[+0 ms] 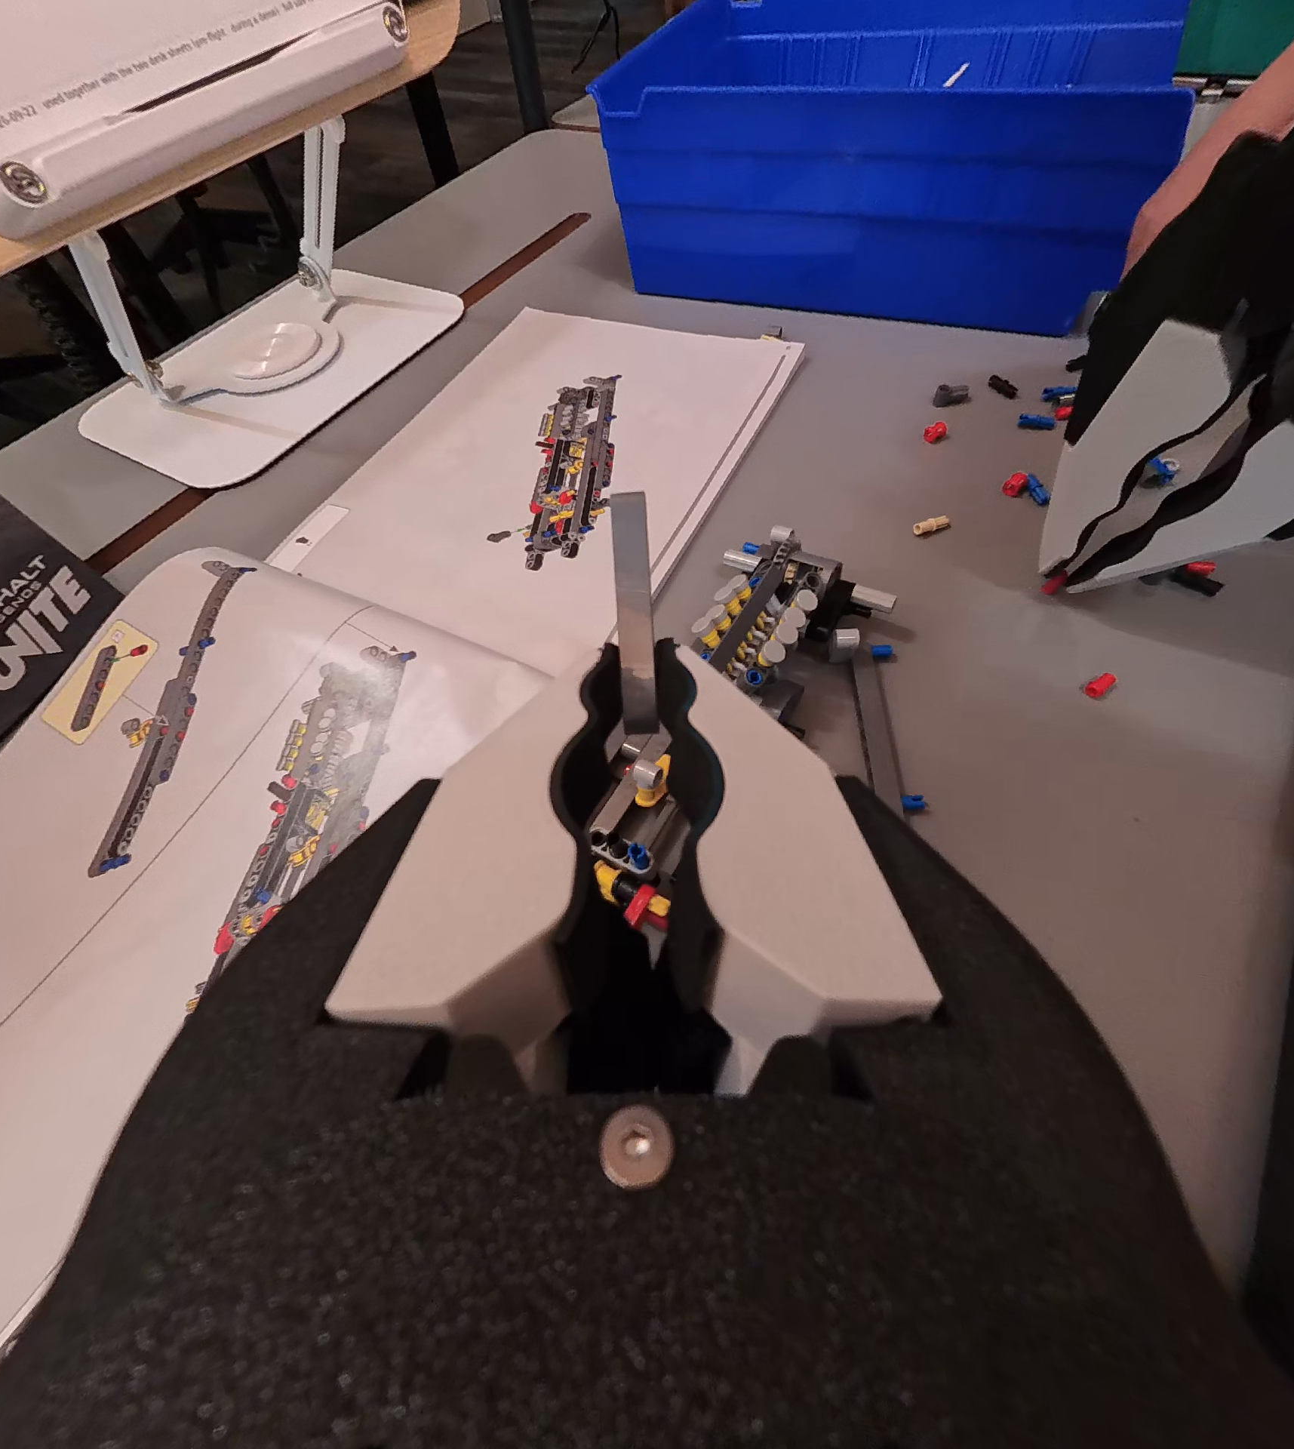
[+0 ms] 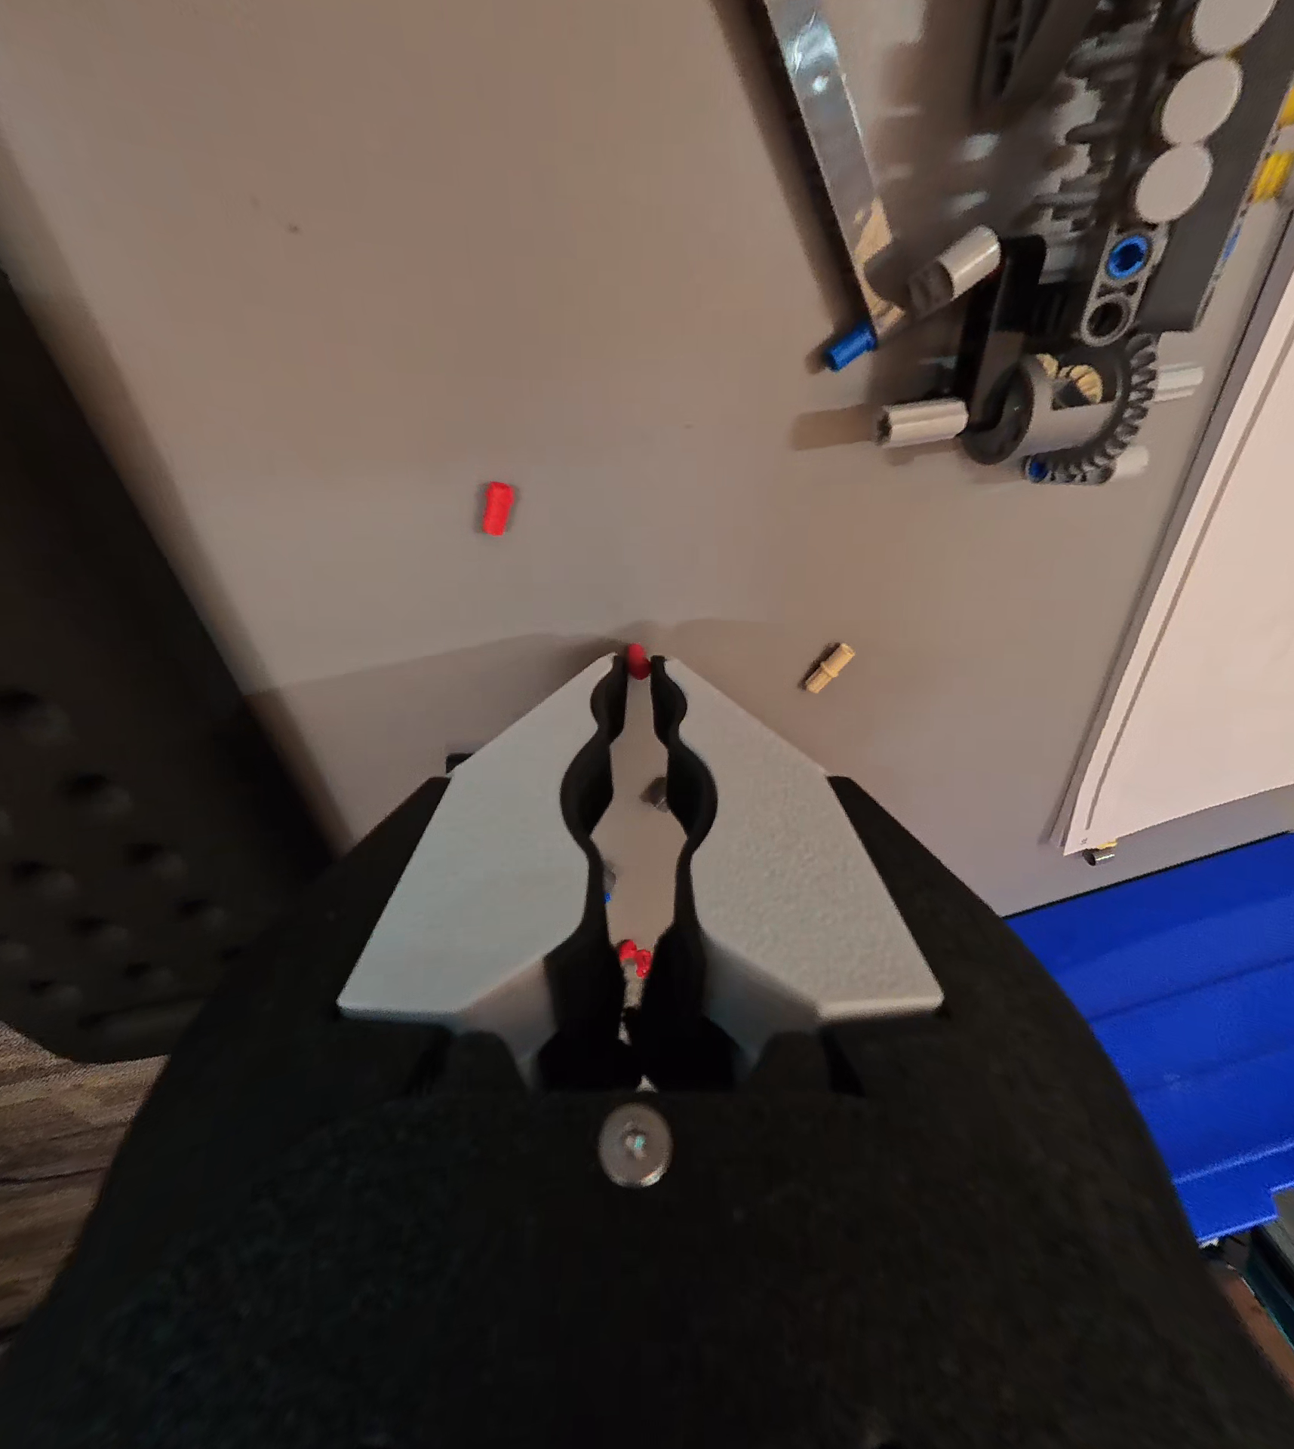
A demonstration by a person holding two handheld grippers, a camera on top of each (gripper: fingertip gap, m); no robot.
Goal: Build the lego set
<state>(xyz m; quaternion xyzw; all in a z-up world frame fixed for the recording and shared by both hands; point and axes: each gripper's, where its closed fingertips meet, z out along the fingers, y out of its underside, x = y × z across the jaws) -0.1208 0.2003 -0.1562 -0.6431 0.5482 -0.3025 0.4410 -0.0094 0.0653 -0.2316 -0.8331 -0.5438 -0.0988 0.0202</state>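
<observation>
**Both tools gripping parts over the grey table**

My left tool is clamped on a long grey beam assembly, which stands up between its fingers; the lower end, with yellow, blue and red pieces on it, sits back in the throat of the tool. Below it lies the open instruction booklet, spread over the left part of the table.

My right tool is down at the table surface with its tips pinched on a small red pin. In the left wrist view I see that same tool near the right edge of the table, tips touching the surface among scattered red, blue and black pins.

The partly built model, grey with round light caps and yellow pieces, lies just beside the booklet's right edge. A separate grey beam with blue pins lies beside it, nearer to me. A loose red pin rests apart from the rest towards the right edge, and a tan pin lies between the model and my right tool.

A blue bin stands at the far edge of the table. A white stand holding a printed sheet sits at the far left corner.
</observation>
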